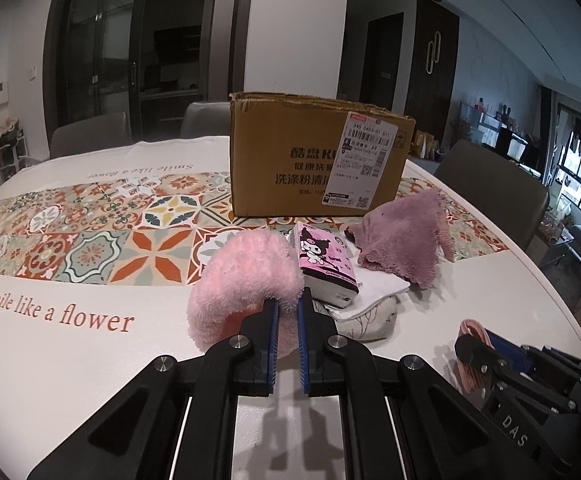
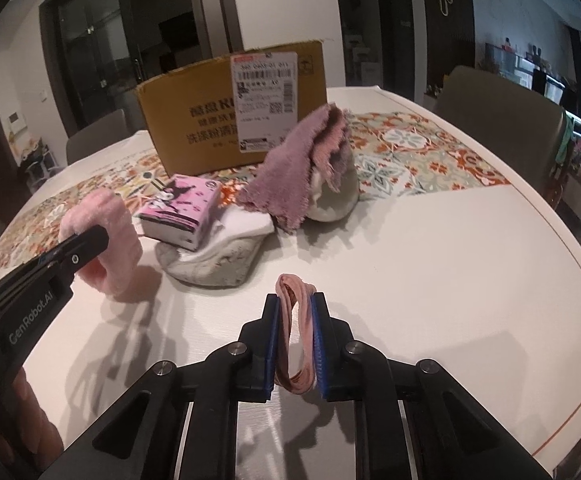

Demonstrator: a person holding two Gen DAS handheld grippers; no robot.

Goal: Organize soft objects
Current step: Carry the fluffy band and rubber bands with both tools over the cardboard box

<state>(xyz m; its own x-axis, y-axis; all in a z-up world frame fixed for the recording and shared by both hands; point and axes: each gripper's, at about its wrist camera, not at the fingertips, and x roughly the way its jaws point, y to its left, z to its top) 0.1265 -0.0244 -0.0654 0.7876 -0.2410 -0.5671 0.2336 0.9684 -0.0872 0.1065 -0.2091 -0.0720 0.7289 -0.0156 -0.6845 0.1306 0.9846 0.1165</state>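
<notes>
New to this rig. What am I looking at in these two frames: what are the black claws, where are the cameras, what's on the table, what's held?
No robot arm here: a person carries a two-finger gripper in each hand, and a fisheye camera on each looks forward along its fingers.

The left wrist view shows the left gripper shut on a fluffy pink band. The right wrist view shows the right gripper shut on a thin pink elastic band; the left gripper also appears at that view's left edge.

On the table, with its patterned cloth, stand a cardboard box, and in front of it a pink tissue pack lying on white cloth, and a mauve towel beside it.
</notes>
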